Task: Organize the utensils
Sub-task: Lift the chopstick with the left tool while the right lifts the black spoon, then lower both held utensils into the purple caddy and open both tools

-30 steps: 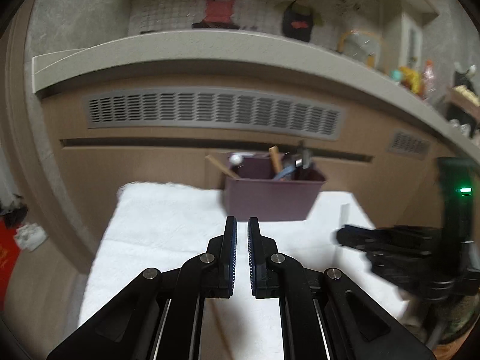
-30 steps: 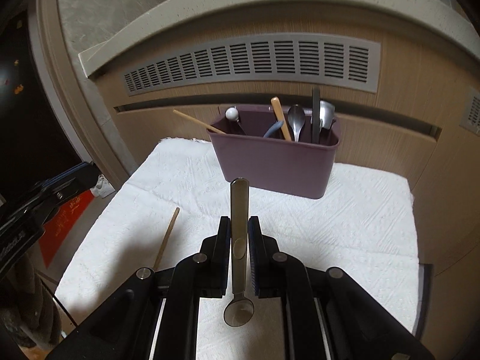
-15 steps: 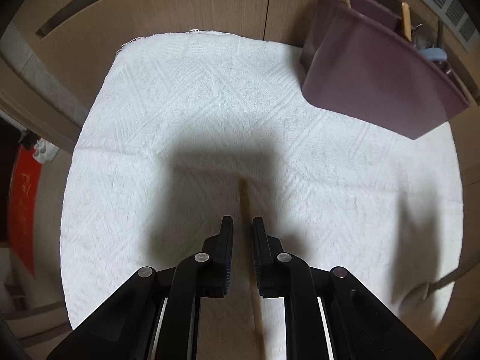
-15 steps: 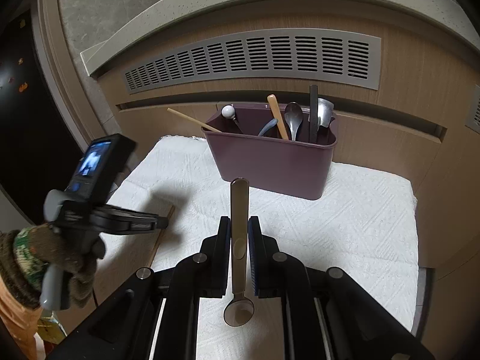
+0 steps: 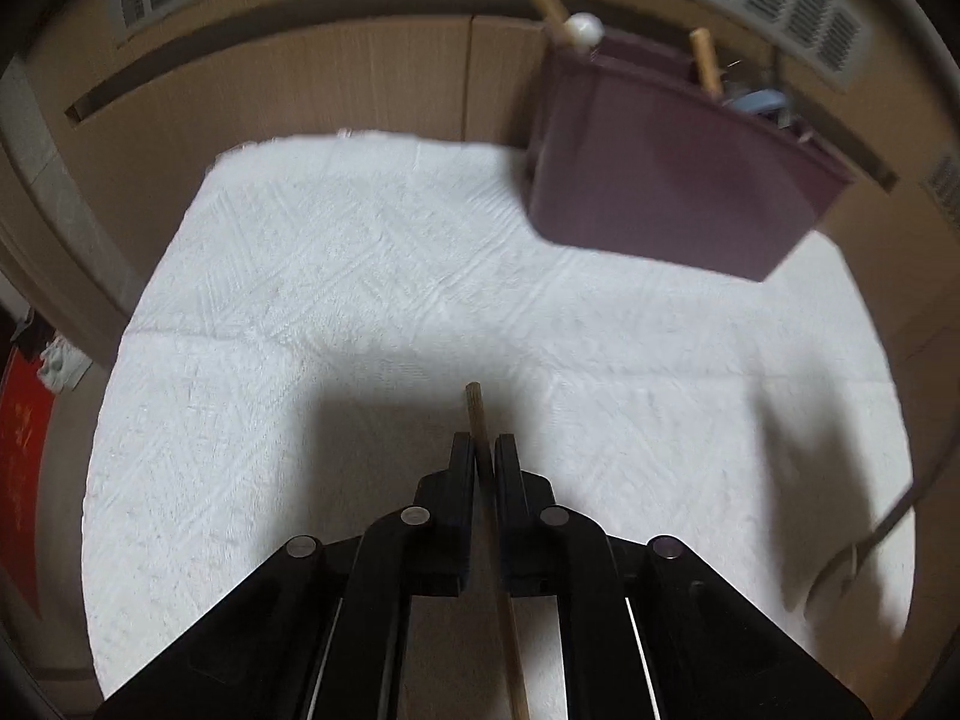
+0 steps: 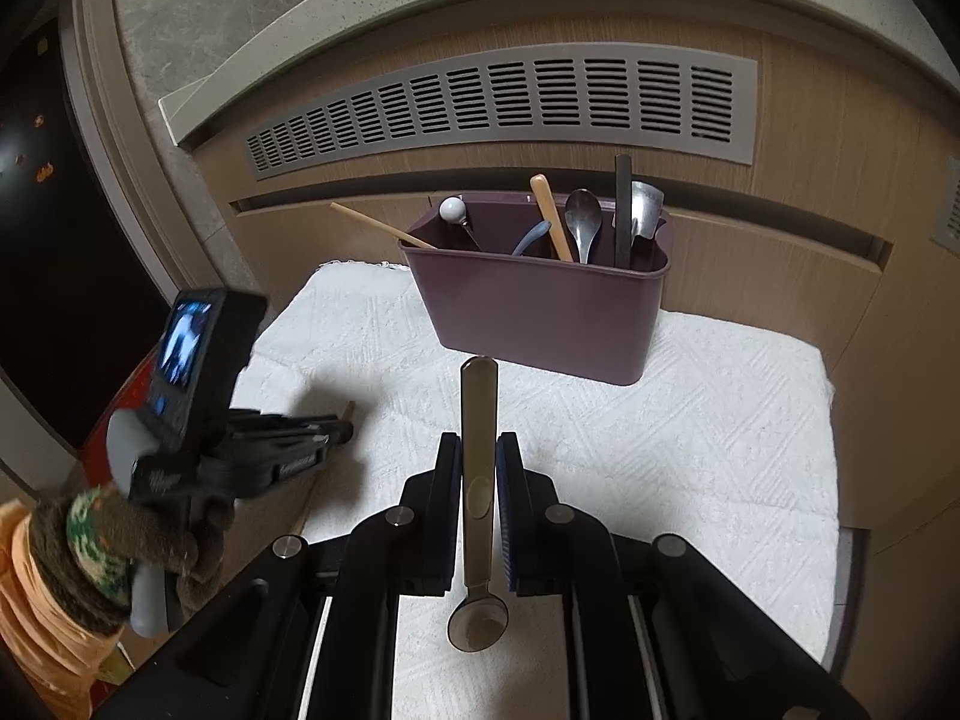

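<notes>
A wooden chopstick (image 5: 474, 408) lies on the white towel (image 5: 360, 276). My left gripper (image 5: 483, 450) is down on it, its jaws closing, with the pads pressing both sides near the stick's far end. The right wrist view shows that gripper (image 6: 336, 429) at the towel's left edge, in a gloved hand, with the chopstick (image 6: 306, 510) running back under it. My right gripper (image 6: 478, 444) hovers over the towel (image 6: 690, 420), shut on a metal spoon (image 6: 478, 384) by its handle, bowl towards the camera. The maroon utensil holder (image 6: 540, 312) stands behind, and at the upper right (image 5: 672, 192) of the left wrist view.
Several utensils stand in the holder: a wooden stick, a white-knobbed piece, spoons, a black handle. A wooden cabinet front with a grey vent grille (image 6: 504, 102) rises right behind the towel. A red object lies on the floor at the left (image 5: 24, 456).
My left gripper dropped and tipped down onto the towel, opened slightly, then closed on the chopstick. The right gripper stayed still with the spoon.
</notes>
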Motion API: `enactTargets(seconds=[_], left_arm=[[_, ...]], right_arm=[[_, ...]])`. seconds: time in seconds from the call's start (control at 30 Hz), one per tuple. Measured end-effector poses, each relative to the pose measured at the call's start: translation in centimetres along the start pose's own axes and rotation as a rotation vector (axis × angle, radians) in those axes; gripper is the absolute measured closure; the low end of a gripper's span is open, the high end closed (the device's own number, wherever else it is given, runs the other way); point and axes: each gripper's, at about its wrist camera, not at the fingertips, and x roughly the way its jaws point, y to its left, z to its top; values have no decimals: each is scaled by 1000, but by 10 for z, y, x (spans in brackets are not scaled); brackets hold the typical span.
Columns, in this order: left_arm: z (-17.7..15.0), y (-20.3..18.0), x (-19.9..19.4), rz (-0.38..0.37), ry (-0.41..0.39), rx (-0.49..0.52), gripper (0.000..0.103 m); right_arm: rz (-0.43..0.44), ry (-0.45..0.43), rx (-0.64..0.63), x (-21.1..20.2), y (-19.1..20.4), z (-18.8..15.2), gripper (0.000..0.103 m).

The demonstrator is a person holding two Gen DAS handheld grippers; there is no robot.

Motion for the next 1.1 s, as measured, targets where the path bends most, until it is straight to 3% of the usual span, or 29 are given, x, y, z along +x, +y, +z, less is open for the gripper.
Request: enactTargets(seconds=[0.13,0.23,0.33,0.6,0.83,1.1], left_arm=[[-3,-18,-59,-7,-175,68,97],[1,-35,-108,32,-307,130,98],[14,-38,-150,2,-414,138,98],[71,-54,-246,-51,-654,137,98],[121,-60,-272,-73,-753,134,98],[169,-71,-226,-85,-794,168,98]], right_arm=[[-24,-28,-21,-17,9,2,92],[-40,-65,-45,-36,17,7,92],[-61,-114,-70,-57,27,15,92],[-115,-310,-108,-125,38,84,92],[-166,-447,-76,-142,22,142,92],[-173,-481,-39,-93,-17,179,92]])
